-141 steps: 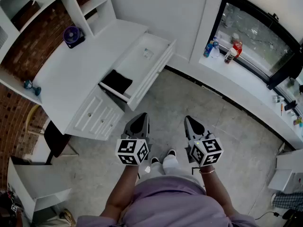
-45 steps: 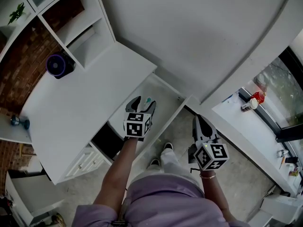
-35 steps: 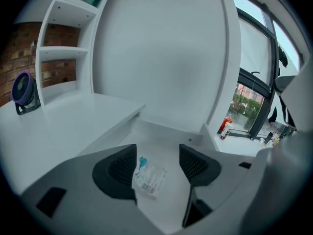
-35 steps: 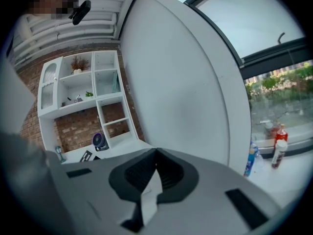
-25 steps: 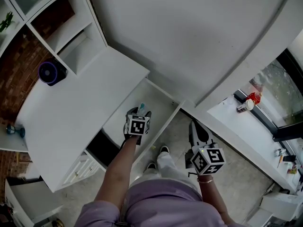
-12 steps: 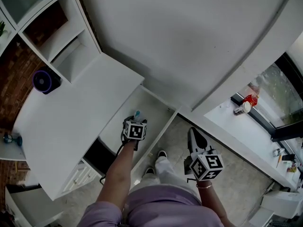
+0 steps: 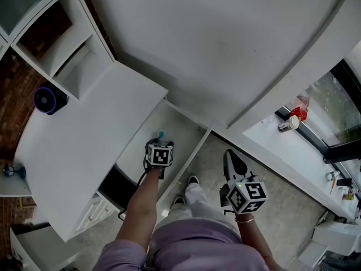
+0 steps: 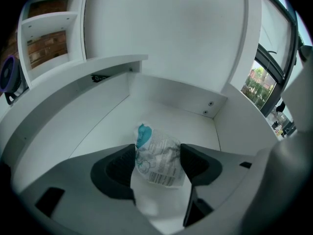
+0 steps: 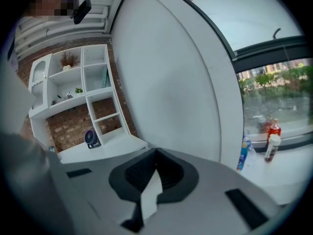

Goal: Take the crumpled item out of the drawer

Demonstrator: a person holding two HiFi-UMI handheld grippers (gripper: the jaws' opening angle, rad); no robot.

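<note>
- Desk (image 7: 84, 129): white, fills the left half of the head view.
- Drawer (image 7: 179, 122): stands pulled out at the desk's right edge, frame centre.
- Your right gripper (image 7: 231, 158): lower right of centre, above the floor (image 7: 293, 208). Fingers together, nothing between them.
- Your left gripper (image 8: 157, 156): down inside the drawer. Fingers (image 8: 117, 168) opening, one on each side of the crumpled item (image 8: 159, 160).
- Crumpled item: clear packet with a teal corner, resting on the drawer bottom, lower centre of the left gripper view.

no legible text found. the crumpled wrapper (image 8: 159, 159) carries a barcode and small print, which we cannot read. labels on the bottles (image 9: 270, 148) are too small to read.
</note>
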